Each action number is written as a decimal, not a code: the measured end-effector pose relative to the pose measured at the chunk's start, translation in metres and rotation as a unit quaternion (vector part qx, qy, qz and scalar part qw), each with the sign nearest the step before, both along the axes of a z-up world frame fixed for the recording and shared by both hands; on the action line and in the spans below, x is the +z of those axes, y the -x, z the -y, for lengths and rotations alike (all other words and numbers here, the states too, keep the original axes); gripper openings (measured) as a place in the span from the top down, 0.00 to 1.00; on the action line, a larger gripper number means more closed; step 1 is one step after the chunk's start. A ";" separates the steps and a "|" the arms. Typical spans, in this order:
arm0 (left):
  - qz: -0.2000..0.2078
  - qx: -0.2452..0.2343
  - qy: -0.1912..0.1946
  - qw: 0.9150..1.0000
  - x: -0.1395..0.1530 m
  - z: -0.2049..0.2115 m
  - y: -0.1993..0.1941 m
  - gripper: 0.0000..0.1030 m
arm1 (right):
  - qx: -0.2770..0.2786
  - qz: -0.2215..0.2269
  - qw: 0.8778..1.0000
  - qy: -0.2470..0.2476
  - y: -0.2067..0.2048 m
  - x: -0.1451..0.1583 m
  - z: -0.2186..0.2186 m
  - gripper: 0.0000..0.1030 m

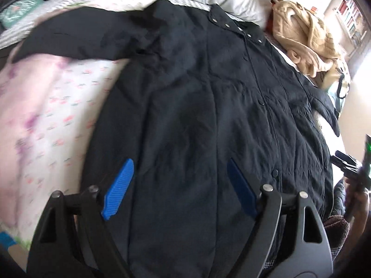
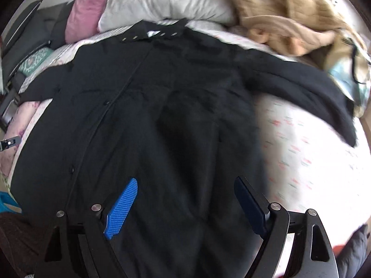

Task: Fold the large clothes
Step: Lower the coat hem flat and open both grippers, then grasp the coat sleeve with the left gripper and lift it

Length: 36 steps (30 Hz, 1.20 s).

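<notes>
- Left wrist view has the left gripper (image 1: 179, 186) with its blue ribbed pads spread wide and nothing clasped, hanging over the lower front panel of the long black quilted coat with snap buttons (image 1: 208, 106).
- That coat lies face up and spread along the bed with its pale flower-print sheet (image 1: 58, 120), collar toward the head edge, hem at the foot edge nearest the cameras.
- Right wrist view has the right gripper (image 2: 185, 203) equally released, over the hem on the other side of the button line.
- To do this step well, I judge each pair of pads should pinch one hem corner, taking both layers, so the fold comes up even.
- Only the left view shows the left sleeve laid toward the bed's left edge and a bookshelf (image 1: 350, 16).
- Only the right view shows the right sleeve trailing to the right edge, under the tan knitted garment (image 2: 285, 20).
</notes>
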<state>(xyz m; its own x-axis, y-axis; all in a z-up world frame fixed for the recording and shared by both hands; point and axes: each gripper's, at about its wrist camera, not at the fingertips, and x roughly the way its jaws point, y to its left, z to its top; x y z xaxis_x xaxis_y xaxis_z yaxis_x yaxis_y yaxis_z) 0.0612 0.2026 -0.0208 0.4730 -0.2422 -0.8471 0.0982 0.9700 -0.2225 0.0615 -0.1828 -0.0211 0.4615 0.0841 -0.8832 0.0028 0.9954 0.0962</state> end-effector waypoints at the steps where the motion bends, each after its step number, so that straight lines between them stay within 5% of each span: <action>1: -0.004 -0.002 -0.001 1.000 -0.005 -0.001 -0.002 0.19 | -0.002 0.000 1.000 -0.006 -0.009 -0.007 -0.003 0.16; 6: -0.077 -0.001 -0.037 0.996 -0.057 -0.011 -0.013 0.19 | 0.012 0.009 1.000 -0.013 -0.037 -0.040 -0.028 0.16; 12: -0.047 -0.061 -0.077 0.994 -0.048 -0.010 0.001 0.19 | 0.050 0.011 0.998 0.021 -0.037 -0.078 -0.034 0.16; 19: 0.038 0.075 -0.040 0.996 -0.009 -0.070 -0.025 0.19 | 0.071 0.060 0.996 0.007 -0.054 -0.041 -0.042 0.16; 27: 0.064 0.230 0.007 0.971 0.003 -0.157 -0.075 0.19 | 0.099 0.099 0.990 0.031 -0.060 -0.016 -0.061 0.16; 36: 0.091 0.307 0.051 0.946 -0.004 -0.206 -0.119 0.14 | 0.126 0.073 0.989 0.032 -0.081 -0.033 -0.086 0.16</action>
<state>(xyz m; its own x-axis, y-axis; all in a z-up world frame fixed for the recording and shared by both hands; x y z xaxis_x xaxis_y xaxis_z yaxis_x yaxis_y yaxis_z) 0.1797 0.4087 -0.0248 0.6871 0.0494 -0.7249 -0.4312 0.8308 -0.3520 0.1428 -0.0972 -0.0540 0.5562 0.1587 -0.8157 -0.2548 0.9669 0.0143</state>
